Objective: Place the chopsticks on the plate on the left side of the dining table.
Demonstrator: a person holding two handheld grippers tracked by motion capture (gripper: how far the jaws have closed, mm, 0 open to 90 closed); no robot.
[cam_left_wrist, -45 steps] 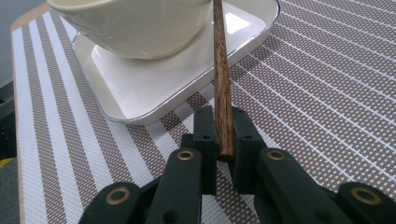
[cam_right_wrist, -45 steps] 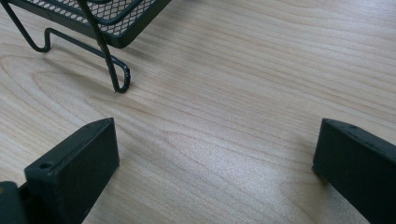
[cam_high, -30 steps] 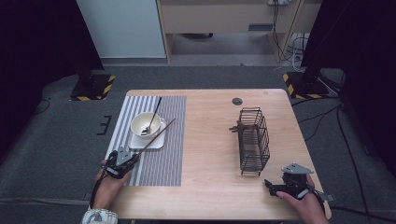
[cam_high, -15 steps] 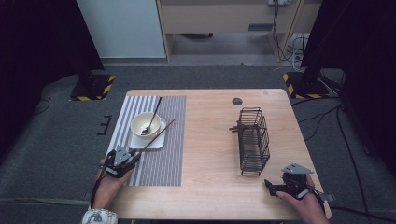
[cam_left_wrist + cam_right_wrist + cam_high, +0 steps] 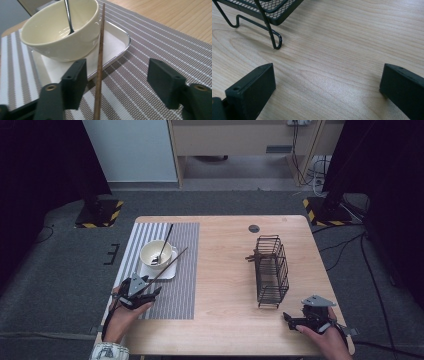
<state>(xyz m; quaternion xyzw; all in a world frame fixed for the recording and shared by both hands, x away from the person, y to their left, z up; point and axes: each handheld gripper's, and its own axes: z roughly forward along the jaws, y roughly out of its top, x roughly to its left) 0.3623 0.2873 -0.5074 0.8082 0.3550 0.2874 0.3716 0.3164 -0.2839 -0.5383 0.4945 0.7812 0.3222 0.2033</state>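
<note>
A cream bowl (image 5: 155, 253) (image 5: 60, 30) with a dark spoon (image 5: 165, 241) (image 5: 68, 15) in it stands on a white tray (image 5: 162, 271) (image 5: 113, 45) on a striped placemat (image 5: 172, 285). A brown chopstick (image 5: 170, 263) (image 5: 100, 55) leans from the tray's rim down onto the mat. My left gripper (image 5: 145, 292) (image 5: 117, 80) is open, low over the mat, with the chopstick's near end between its jaws, close to the left one. My right gripper (image 5: 290, 319) (image 5: 327, 87) is open over bare wood, near the black wire basket (image 5: 272, 270) (image 5: 262, 10).
The wooden table (image 5: 225, 270) has a small round dark grommet (image 5: 254, 228) near its far edge. A brown stick-like piece (image 5: 252, 256) pokes out of the basket's left side. Dark floor and black stands surround the table.
</note>
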